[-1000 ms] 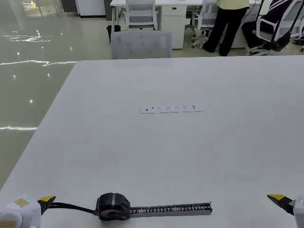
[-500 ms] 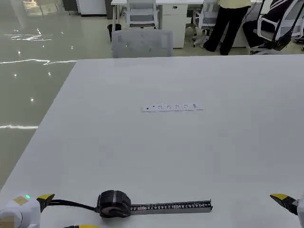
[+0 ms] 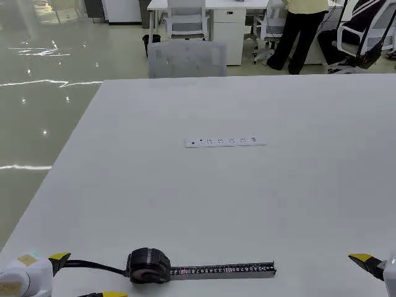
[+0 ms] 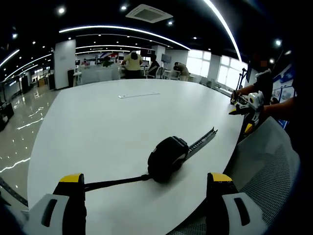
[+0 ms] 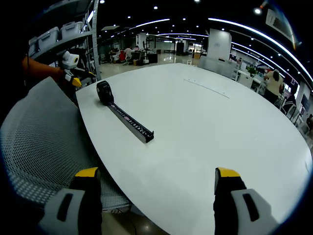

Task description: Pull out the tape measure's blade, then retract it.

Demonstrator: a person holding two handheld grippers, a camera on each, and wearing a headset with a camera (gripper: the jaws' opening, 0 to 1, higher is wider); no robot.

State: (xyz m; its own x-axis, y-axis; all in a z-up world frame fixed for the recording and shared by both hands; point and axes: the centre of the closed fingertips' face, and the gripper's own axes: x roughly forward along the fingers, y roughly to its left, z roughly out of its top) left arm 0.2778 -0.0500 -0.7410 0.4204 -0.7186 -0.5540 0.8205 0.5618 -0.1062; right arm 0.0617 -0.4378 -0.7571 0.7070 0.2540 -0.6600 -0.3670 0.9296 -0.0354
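A black tape measure lies near the table's front edge, its blade pulled out to the right and flat on the top, its black strap trailing left. In the left gripper view the tape measure sits just ahead of my left gripper, which is open around nothing; the strap runs between its fingers. The left gripper is at the head view's bottom left. My right gripper is open and empty, well off the blade's hooked end, by the table edge at the far right.
A white power strip lies mid-table. A grey chair stands at the far edge, with a standing person and office chairs behind. A mesh chair back sits close on my side.
The left gripper has shifted slightly, with a second yellow fingertip now showing at the bottom edge. Tape measure, blade and right gripper are unchanged apart from small camera movement.
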